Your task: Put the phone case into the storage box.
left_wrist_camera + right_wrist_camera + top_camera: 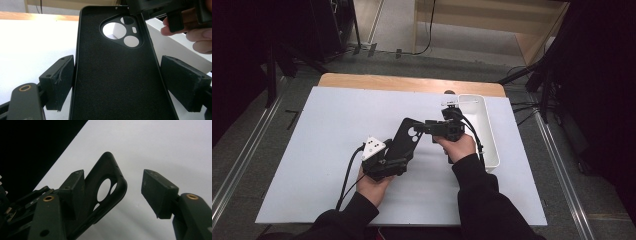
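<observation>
A black phone case (pixel 404 140) with a camera cutout is held off the white table, inner side toward the left gripper view (pixel 112 82). My left gripper (pixel 396 156) is shut on its lower part, a pad on each long edge (pixel 117 75). My right gripper (pixel 426 125) comes in from the right at the case's top end. In the right gripper view the case's top corner (pixel 110 182) stands between the jaws (pixel 115 180). One pad (pixel 75 187) lies against the case and the other pad (pixel 157 190) stands clear of it, so this gripper is open.
A white sheet (pixel 337 130) covers the wooden table (pixel 412 82). A long white bin (pixel 492 135) stands at the right, just beyond my right hand. Dark stands and cables surround the table on the floor.
</observation>
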### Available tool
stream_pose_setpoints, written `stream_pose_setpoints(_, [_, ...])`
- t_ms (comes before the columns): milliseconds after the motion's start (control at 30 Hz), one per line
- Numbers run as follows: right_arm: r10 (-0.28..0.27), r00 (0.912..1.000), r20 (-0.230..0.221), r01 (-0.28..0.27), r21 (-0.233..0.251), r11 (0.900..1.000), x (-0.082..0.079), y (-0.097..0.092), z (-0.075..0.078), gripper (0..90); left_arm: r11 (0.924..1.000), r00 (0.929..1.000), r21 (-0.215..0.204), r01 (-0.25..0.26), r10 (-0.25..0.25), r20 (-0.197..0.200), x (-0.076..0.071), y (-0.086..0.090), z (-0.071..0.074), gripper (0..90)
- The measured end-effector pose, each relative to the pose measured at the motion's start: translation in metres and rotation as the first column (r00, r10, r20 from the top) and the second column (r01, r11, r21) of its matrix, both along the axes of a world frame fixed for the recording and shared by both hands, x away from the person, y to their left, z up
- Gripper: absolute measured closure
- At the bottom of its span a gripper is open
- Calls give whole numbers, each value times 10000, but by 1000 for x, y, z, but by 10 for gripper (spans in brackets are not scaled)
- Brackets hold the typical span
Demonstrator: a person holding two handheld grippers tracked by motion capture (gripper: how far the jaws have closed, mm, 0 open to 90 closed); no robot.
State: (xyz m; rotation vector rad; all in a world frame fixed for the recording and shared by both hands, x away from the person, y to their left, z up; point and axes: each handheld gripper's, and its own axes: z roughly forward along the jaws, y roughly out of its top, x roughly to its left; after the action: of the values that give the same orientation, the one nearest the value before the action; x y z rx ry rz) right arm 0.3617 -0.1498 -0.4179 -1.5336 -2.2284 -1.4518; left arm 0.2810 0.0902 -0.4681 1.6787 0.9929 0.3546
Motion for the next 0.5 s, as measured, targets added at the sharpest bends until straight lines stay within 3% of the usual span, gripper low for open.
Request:
stream_pose_setpoints(233, [14,9992,-392,-11,82,10000,1,4,-4,451,10000,10000,70,36,-36,10,-1,-1,0,139])
stream_pose_setpoints(300, [-79,9991,-416,81,35,10000,2,4,-4,512,10000,10000,27,27,-28,29,-2,-2,0,139])
stream_pose_setpoints(500, [-193,9941,-1067,246,485,9985,6,2,-6,673,9999,9999,60,109,-109,49,-4,-4,-1,138])
